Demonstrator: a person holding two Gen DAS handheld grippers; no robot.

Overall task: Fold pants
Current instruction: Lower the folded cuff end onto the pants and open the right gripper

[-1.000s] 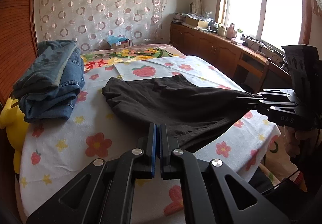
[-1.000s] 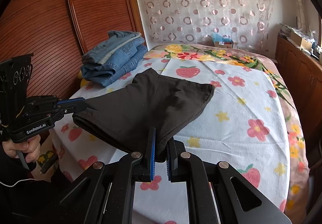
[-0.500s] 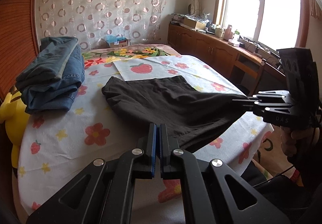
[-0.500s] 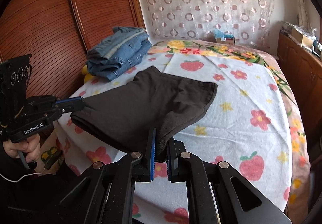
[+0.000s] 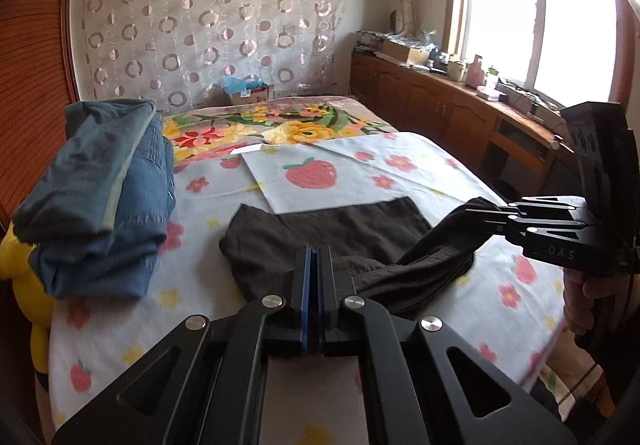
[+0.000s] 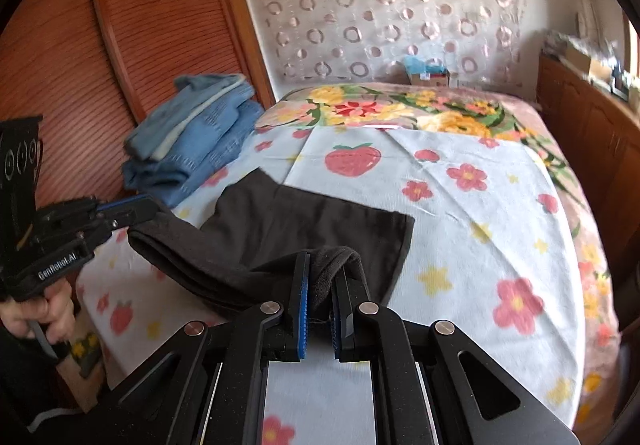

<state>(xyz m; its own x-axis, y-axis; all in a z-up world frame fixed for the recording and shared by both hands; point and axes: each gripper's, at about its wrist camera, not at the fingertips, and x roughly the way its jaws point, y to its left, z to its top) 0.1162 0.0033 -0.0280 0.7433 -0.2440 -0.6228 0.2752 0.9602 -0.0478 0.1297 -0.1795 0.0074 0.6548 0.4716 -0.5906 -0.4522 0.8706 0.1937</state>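
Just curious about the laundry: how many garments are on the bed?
At least 2: dark pants held by both grippers mid-bed, and folded blue denim by the wooden wall. The denim pile may hold more than one piece.

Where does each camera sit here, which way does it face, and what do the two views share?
Left wrist: on the left gripper, looking up the bed toward the window; the right gripper and its hand show at right.
Right wrist: on the right gripper, facing the wooden wall; the left gripper and hand show at left.
Shared: black pants, clamped by both, and folded jeans.
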